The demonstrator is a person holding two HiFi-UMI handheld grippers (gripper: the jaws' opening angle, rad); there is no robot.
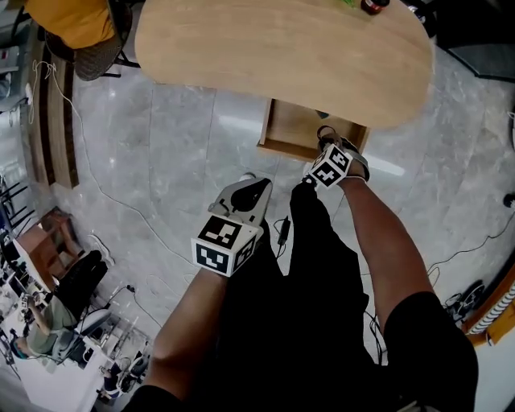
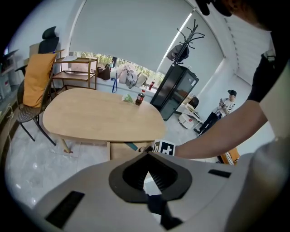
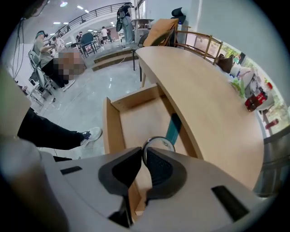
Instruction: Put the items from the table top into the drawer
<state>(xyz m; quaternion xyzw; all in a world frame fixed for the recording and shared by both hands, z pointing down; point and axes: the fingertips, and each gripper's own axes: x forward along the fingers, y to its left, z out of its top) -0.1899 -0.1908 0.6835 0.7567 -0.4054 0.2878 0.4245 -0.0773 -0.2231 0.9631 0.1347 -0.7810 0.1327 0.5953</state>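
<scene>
The wooden drawer [image 1: 283, 133] stands pulled out under the oval table [image 1: 282, 48]. My right gripper [image 1: 326, 138] is at the drawer's right side, shut on the rim of a thin round ring-shaped item [image 3: 158, 143] held over the drawer [image 3: 113, 131]. Under that ring a teal strip [image 3: 173, 128] lies on the drawer floor. At the table's far edge stand a dark red bottle [image 3: 253, 100] and a green item [image 3: 238, 86]. My left gripper [image 1: 245, 179] hangs lower over the floor, back from the drawer, its jaws shut with nothing between them [image 2: 147, 163].
A chair draped in orange cloth [image 1: 76, 24] stands at the table's left end. Cables [image 1: 121, 217] trail across the grey floor. A black cabinet [image 2: 174, 90] and a coat rack [image 2: 190, 36] stand beyond the table. Desks and people fill the room's left side.
</scene>
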